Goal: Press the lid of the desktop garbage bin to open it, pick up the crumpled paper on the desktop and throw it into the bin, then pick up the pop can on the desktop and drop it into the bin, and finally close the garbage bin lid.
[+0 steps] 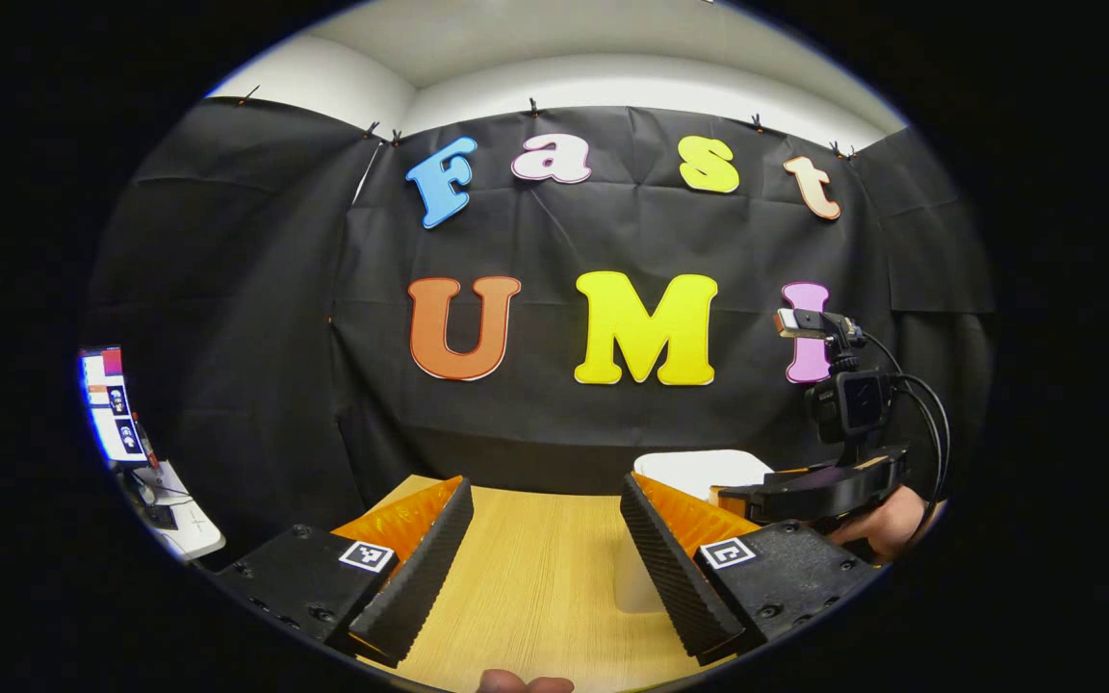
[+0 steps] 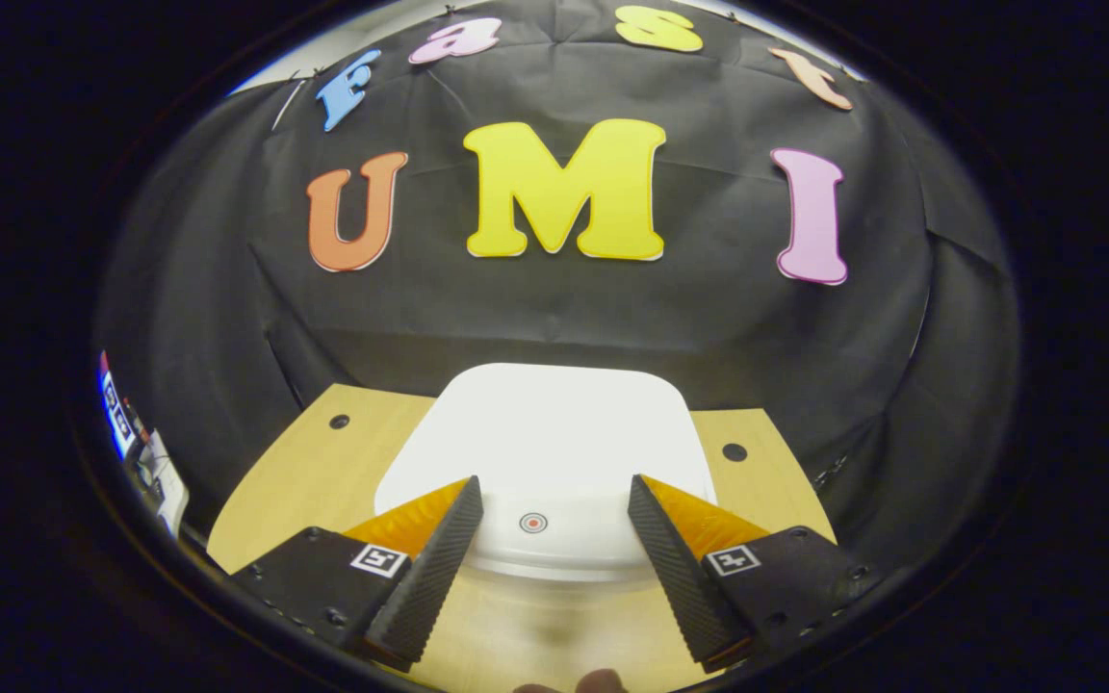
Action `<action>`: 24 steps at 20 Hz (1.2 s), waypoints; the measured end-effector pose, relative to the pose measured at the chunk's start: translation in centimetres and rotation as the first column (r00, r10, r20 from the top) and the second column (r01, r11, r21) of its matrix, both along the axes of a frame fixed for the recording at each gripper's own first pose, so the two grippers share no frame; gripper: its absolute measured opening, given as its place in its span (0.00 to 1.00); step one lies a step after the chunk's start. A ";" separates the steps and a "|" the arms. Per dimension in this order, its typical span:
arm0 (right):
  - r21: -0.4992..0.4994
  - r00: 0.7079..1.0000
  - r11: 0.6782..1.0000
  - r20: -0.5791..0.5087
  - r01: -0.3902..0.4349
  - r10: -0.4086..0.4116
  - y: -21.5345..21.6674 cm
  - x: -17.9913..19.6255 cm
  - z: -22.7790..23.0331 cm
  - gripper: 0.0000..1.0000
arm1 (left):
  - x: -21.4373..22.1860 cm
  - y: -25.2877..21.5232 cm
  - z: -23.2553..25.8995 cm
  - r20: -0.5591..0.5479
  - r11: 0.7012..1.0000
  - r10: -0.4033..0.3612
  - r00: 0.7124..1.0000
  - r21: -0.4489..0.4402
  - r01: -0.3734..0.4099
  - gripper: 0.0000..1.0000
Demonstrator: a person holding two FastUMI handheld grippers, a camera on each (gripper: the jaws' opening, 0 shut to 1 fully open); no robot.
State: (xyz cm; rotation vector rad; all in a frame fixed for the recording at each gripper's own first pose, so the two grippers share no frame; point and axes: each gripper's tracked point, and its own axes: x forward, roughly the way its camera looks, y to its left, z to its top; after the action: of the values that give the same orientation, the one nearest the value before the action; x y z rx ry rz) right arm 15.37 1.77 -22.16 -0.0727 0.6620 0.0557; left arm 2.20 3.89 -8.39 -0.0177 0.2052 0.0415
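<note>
The white garbage bin stands on the wooden desktop with its lid down; a small round press mark sits near the lid's front edge. My right gripper hovers open just above and in front of that mark, nothing between its fingers. In the left gripper view, my left gripper is open over bare wood, and the bin peeks out at the far right behind the other gripper, which a hand holds.
A monitor and papers stand off the desk's left side. Two round holes mark the desktop on either side of the bin. The black cloth wall rises close behind the bin.
</note>
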 end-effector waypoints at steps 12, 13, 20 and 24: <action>0.071 0.989 0.997 0.145 0.009 -0.019 0.2 0.2 0.4 0.97 | 0.7 -1.9 0.8 0.010 0.998 -0.067 0.998 -0.004 0.067 0.99; 0.091 0.989 0.996 0.148 0.013 -0.027 0.2 0.0 0.4 0.96 | 1.0 -2.0 1.2 0.017 0.997 -0.075 0.997 0.002 0.075 0.99; 0.106 0.941 0.994 0.336 0.011 -0.047 -3.2 -1.1 8.5 0.95 | 2.9 -3.2 3.7 0.060 0.994 -0.109 0.992 0.013 0.109 0.99; 0.056 0.896 0.998 0.439 0.039 -0.060 -6.4 -2.9 13.6 0.95 | 4.0 -3.7 5.6 0.095 0.993 -0.118 0.988 0.019 0.117 0.99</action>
State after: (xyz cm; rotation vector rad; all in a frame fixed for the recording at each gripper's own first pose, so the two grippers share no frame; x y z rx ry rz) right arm 12.46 -4.61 -8.59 -0.0226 0.2062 0.0038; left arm 6.22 0.19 -2.79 0.0056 0.1090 -0.0756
